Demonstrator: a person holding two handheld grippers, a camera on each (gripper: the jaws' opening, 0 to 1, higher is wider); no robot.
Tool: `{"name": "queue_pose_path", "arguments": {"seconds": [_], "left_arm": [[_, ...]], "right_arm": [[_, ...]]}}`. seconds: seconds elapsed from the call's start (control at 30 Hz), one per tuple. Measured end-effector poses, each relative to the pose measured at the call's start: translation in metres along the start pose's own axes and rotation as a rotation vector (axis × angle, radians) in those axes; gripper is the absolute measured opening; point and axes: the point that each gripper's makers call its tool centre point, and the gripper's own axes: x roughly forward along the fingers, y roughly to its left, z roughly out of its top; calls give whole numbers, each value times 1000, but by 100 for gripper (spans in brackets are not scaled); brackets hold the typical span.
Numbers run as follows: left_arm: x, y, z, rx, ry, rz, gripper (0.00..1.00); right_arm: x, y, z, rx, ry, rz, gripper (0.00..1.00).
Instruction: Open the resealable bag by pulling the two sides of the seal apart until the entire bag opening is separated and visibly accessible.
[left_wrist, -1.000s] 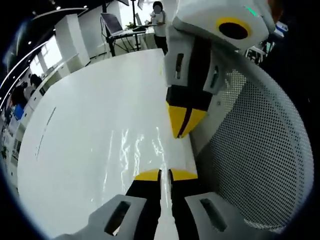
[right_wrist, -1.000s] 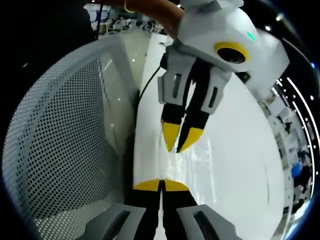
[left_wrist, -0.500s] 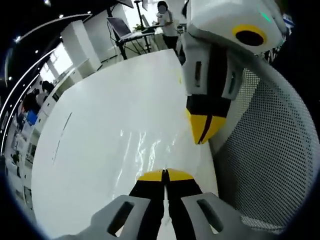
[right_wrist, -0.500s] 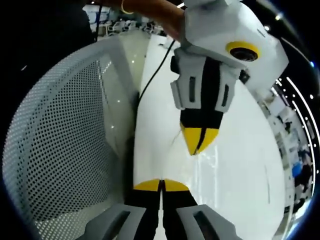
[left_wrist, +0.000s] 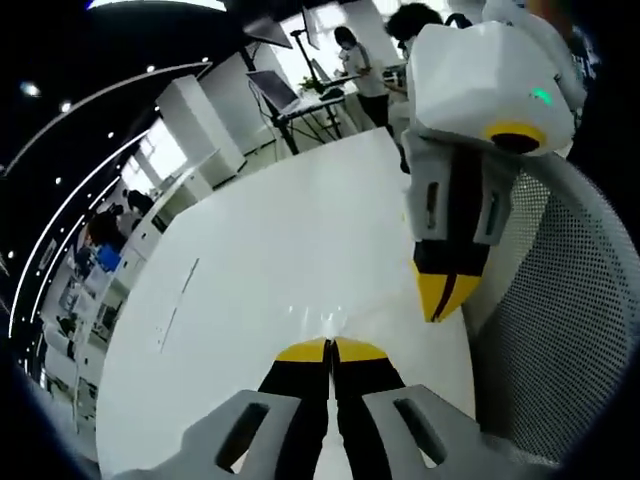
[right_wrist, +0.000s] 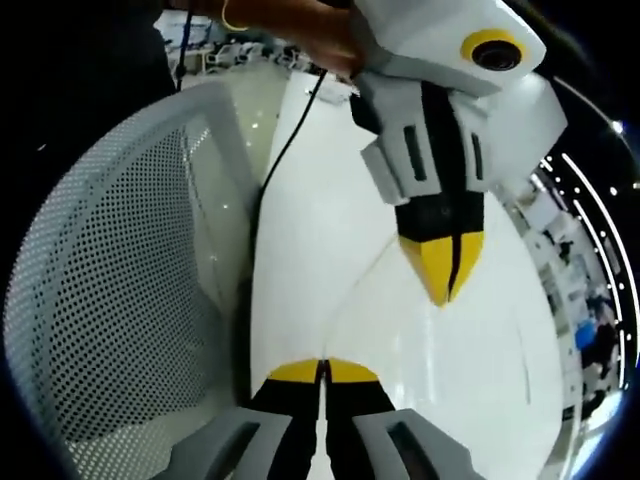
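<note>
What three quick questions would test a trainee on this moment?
1. True or false: the yellow-tipped left claw is wide open.
2. What stands beside the glossy white table? A) a white perforated mesh panel B) a red toolbox C) a wooden shelf
3. Fill in: the clear plastic resealable bag stretches between the left claw and the ___ claw.

Key: 1 false, it is shut; 2 A; 3 right claw.

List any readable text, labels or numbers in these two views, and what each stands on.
None can be read. The resealable bag is clear and unprinted where visible, held between the left gripper and right gripper. The table and mesh basket carry no text. Background items are too small.
</note>
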Motion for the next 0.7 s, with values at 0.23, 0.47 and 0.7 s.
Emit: {"name": "queue_pose_path", "arguments": {"seconds": [0.23, 0.47, 0.7], "left_arm": [[-13, 18, 23, 31, -64, 117, 0], [-26, 23, 46, 66, -126, 159, 0], [-31, 28, 59, 93, -151, 180, 0]], "right_arm": [[-4, -16, 7, 6, -14, -67, 0], [-8, -28, 11, -7, -19, -124, 0], [-11, -38, 16, 14, -39, -157, 0]]}}
